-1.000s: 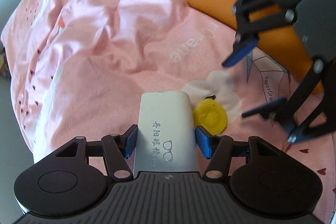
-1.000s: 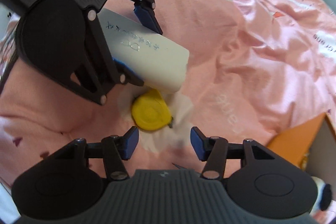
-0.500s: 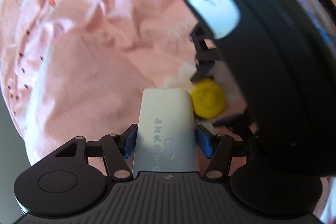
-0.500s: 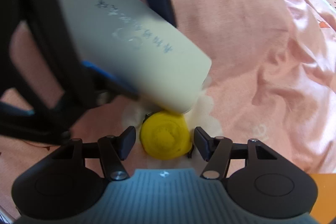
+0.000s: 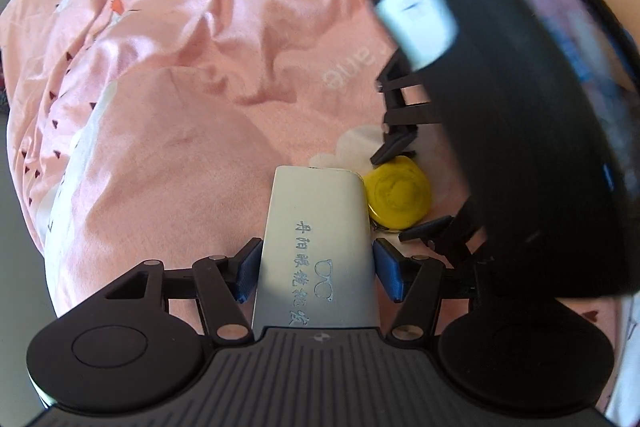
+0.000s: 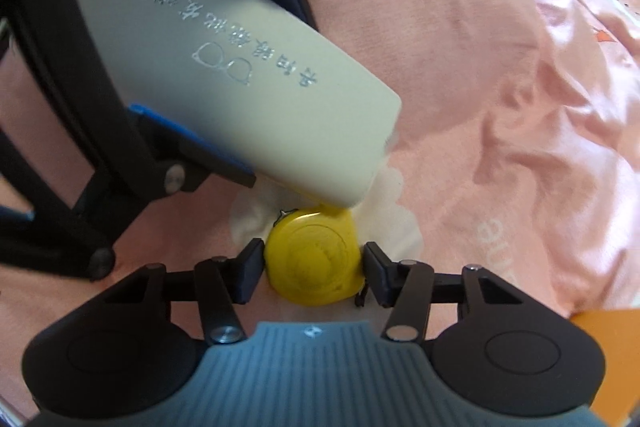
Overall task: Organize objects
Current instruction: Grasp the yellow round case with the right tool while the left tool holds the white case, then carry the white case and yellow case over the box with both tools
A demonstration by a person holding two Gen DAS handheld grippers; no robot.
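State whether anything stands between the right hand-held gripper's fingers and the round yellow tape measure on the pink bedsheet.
Nothing visible does. The round yellow tape measure sits directly between the closing fingers of the right hand-held gripper. The white rectangular glasses case, gripped by the left hand-held gripper, overhangs its far edge only.

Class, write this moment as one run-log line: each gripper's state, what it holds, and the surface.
left gripper: shut on grey case | right gripper: closing around yellow tape measure | surface: pink bedsheet

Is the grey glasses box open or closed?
Closed. The grey glasses box shows one smooth, unbroken top with no raised lid or gap, clamped between the left gripper pads. Its inside cannot be seen.
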